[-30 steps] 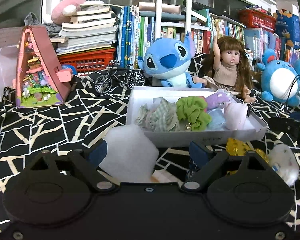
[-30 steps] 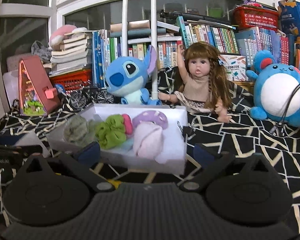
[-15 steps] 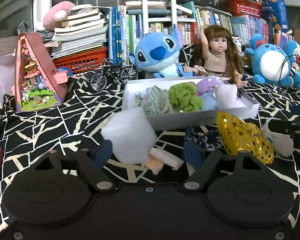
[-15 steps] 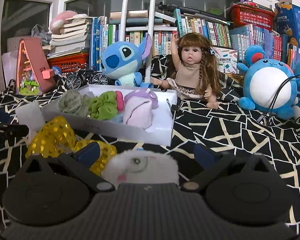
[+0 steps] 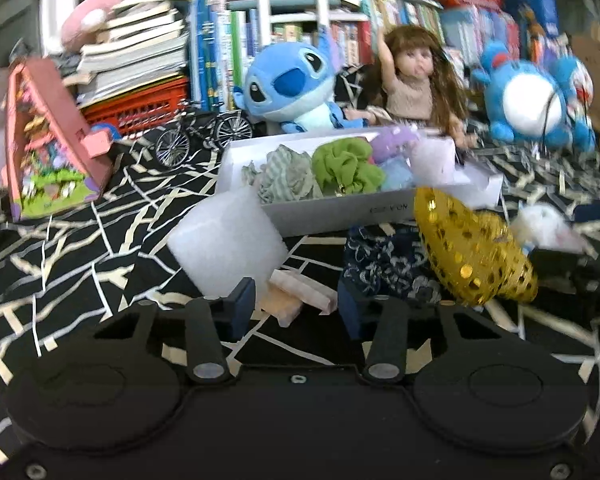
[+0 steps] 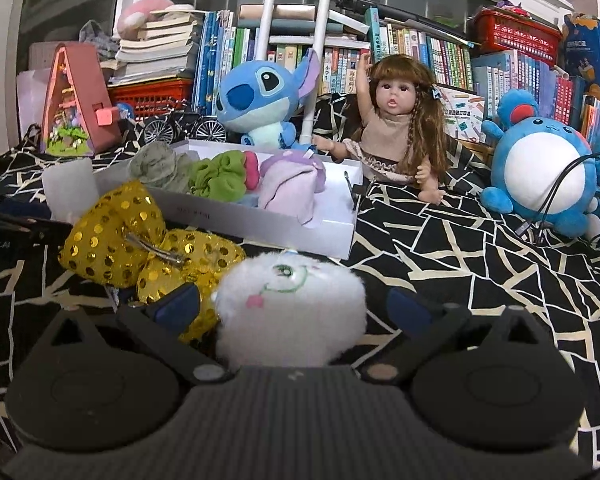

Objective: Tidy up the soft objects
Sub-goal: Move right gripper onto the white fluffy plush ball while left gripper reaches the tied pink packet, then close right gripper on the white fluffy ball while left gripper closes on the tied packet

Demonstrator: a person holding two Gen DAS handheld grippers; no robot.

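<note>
books [image 6: 412, 60] fill the shelves at the back, and a black cloth with pale cracked lines [image 6: 460, 248] covers the surface under both tools; the left tool [image 5: 296, 312] hangs low with its blue-tipped fingers apart and nothing between them; just ahead of its left finger stands a white foam block [image 5: 224, 244], and straight ahead between the tips lie small pale wooden pieces [image 5: 300, 294]; ahead and to its right sit a dark patterned fabric piece [image 5: 384, 264] and a gold sequin bow [image 5: 468, 252], the bow touching the near wall of a white box [image 5: 340, 210]; inside the box are a grey-green scrunchie [image 5: 286, 174], a green scrunchie [image 5: 346, 166] and a pink cloth [image 6: 288, 190]; the right tool [image 6: 294, 304] is spread wide around a white fluffy toy [image 6: 290, 308] that sits between its fingers; whether the fingers touch it cannot be told; the bow lies just to this tool's left; behind the box sit a blue plush [image 6: 260, 100], a doll [image 6: 396, 120] and a round blue plush [image 6: 540, 172].
</note>
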